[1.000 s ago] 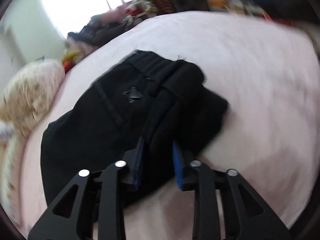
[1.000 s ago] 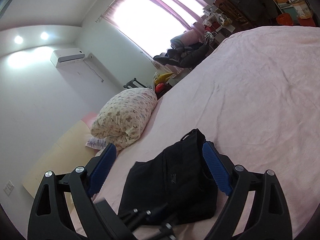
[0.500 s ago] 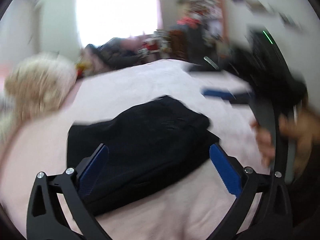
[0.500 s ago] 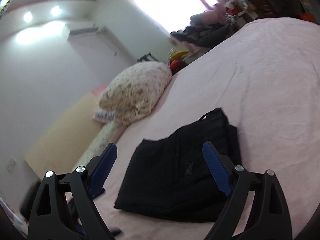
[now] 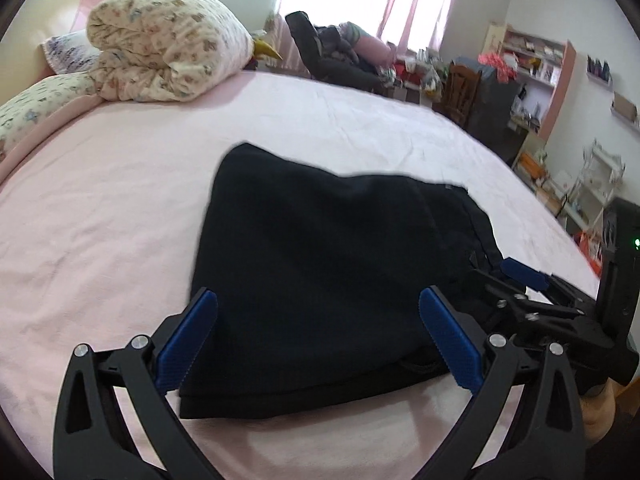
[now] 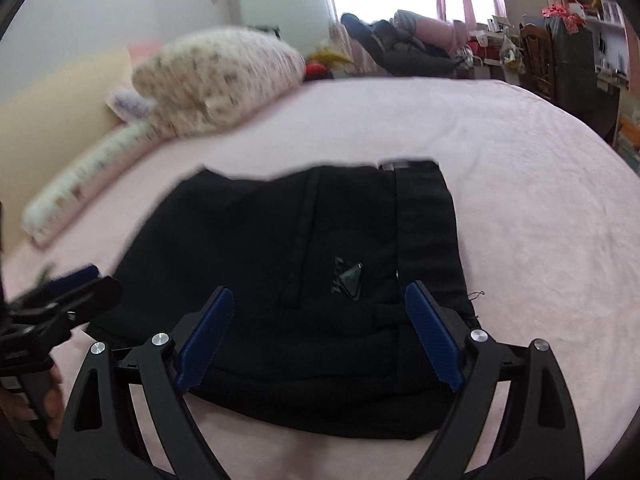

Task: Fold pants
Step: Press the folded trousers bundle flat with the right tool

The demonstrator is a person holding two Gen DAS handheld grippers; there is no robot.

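Observation:
Black pants point(image 5: 328, 264) lie folded into a flat bundle on the pink bed point(image 5: 120, 200). In the right wrist view the pants point(image 6: 320, 264) show a small triangular logo and the waistband at the right. My left gripper point(image 5: 316, 336) is open, hovering over the near edge of the bundle, its blue pads clear of the cloth. My right gripper point(image 6: 320, 336) is also open above the near edge, nothing pinched. Each gripper shows in the other's view: the right gripper point(image 5: 524, 276) at the pants' right end, the left gripper point(image 6: 72, 284) at their left end.
A rolled floral quilt point(image 5: 164, 44) and a pillow point(image 5: 36, 104) lie at the head of the bed. Beyond the far edge stand a chair piled with clothes point(image 5: 340, 56), a wooden chair point(image 5: 464, 88) and shelves point(image 5: 536, 64). A hand point(image 5: 596, 412) grips the right tool.
The left gripper let go of the pants fold, opened wide and pulled back while rolling level. The right gripper swung down toward the bundle. The pants now lie flat.

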